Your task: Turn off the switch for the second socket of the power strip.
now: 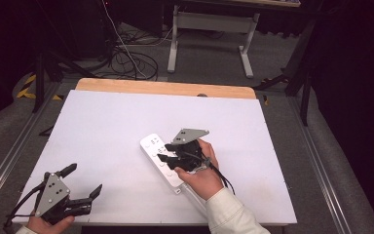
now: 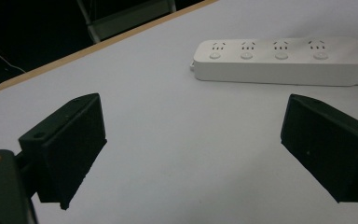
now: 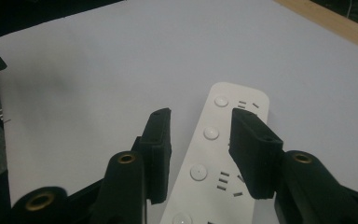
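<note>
White power strip (image 1: 159,159) flat on white table (image 1: 102,126), right of centre, lying slantwise, far end toward the wooden edge (image 1: 165,88). Four sockets with round buttons, seen plainly in left gripper view (image 2: 279,60).

Right gripper (image 1: 168,157) over the strip's middle, held in right hand (image 1: 202,170), cream sleeve (image 1: 233,214) below. Jaws partly open, astride the strip: in right gripper view (image 3: 200,140) one jaw left of the strip's edge, the other above its right half, a button between. Pads not pressing the strip's sides; height above the strip, cannot tell.

Left gripper (image 1: 84,181) near the table's front left corner, well apart from the strip, in left hand (image 1: 48,225). Jaws wide, nothing between; bare table under them in left gripper view (image 2: 191,149). Strip beyond, up and right in that view.

Past the table: grey floor, cables (image 1: 126,61), white desk frame (image 1: 209,29).
</note>
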Available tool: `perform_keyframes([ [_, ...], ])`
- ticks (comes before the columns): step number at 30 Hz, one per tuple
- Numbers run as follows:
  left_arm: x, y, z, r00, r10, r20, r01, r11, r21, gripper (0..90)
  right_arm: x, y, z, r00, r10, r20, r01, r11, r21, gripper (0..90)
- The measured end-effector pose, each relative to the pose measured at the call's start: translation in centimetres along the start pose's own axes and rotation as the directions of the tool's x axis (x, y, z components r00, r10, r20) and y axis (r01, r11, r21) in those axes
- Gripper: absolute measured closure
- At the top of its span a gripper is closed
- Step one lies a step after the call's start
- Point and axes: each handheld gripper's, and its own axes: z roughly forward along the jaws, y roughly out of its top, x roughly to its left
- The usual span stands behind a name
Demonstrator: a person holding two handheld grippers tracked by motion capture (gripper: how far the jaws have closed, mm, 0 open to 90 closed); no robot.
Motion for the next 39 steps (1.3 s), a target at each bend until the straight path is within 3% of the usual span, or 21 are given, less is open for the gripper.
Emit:
perform_keyframes([
  [9,0.0,0.0,0.0,1.0,0.002,-0.001,-0.002,1.0,0.0,7.1,-0.5,-0.4,-1.8,0.9999,0.008,0.012,-0.007,1.0,-0.031,45.1],
  [22,0.0,0.0,0.0,1.0,0.001,-0.002,-0.001,1.0,0.002,7.1,-1.7,-1.9,-5.2,0.9947,0.036,0.096,-0.03,0.997,-0.07,26.5],
  [34,0.0,0.0,0.0,1.0,-0.005,-0.002,0.005,1.0,0.003,6.9,-2.8,-4.9,-7.4,0.9869,0.091,0.134,-0.075,0.99,-0.117,11.9],
  [39,0.0,0.0,0.0,1.0,-0.005,0.001,0.005,1.0,0.004,7.0,-3.3,-6.4,-8.2,0.9807,0.116,0.157,-0.096,0.987,-0.127,11.5],
])
